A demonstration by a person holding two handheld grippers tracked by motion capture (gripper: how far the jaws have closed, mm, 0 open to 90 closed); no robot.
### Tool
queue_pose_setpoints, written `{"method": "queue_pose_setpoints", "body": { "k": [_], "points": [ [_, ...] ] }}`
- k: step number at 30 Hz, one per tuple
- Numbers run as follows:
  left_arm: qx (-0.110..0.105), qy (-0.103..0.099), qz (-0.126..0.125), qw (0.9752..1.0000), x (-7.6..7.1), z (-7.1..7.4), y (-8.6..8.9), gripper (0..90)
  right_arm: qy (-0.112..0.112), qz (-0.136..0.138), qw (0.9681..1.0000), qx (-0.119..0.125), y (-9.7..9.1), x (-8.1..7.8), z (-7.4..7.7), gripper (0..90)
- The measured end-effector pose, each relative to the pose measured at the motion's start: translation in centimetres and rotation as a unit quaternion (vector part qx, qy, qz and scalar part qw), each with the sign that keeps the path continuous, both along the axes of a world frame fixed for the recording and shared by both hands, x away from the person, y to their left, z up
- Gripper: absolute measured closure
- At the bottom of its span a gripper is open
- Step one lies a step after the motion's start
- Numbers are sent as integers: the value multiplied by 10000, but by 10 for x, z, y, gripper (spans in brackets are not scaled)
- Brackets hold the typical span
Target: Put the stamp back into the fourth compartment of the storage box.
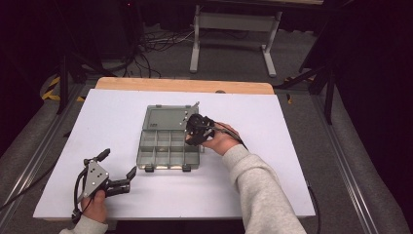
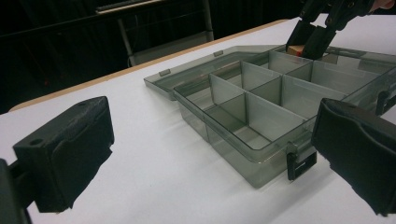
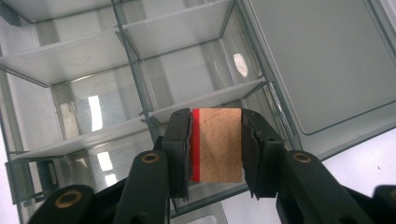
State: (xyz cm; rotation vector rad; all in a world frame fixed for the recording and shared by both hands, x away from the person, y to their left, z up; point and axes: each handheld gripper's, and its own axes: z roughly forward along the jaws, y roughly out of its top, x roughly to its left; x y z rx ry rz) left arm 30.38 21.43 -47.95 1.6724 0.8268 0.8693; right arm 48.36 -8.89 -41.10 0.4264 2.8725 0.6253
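Right gripper [image 3: 217, 149] pinches a wooden block [image 3: 218, 144] over the open organizer box's [image 1: 168, 146] corner compartment, dividers close around; left gripper [image 1: 117, 170], jaws spread, rests on open white surface [image 1: 243, 190] beside the box's front latches [image 2: 299, 161].

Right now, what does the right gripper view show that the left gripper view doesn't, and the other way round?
Right gripper view alone: the right gripper seen along its own fingers, shut on a wooden block with a red edge, held over a compartment at the hinge side of the box.

Left gripper view alone: the left gripper open, with nothing between its fingers, low over the table in front of the box latch.

Both: the grey divided box, lid folded flat, and the right gripper with the block.
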Motion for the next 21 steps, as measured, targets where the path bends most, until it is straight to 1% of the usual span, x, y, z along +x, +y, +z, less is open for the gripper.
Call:
{"method": "queue_pose_setpoints", "body": {
  "k": [6, 15, 18, 20, 21],
  "points": [
    [-2, 0, 0, 10000, 0, 0, 0, 3, 47, -40, 10000, -50, 0, 1, -3, 657],
    [-3, -2, 1, 10000, 0, 0, 0, 3, 77, -24, 9999, -89, 2, 2, -5, 655],
    [-5, -3, -3, 10000, 0, 0, 0, 3, 51, -28, 9999, -83, 2, 2, -5, 631],
    [-3, -2, -4, 10000, 0, 0, 0, 3, 51, -44, 10000, -25, 1, 2, -4, 610],
    [-3, -1, -4, 10000, 0, 0, 0, 3, 17, -38, 10000, 11, 0, 1, -2, 598]
  ]
}}
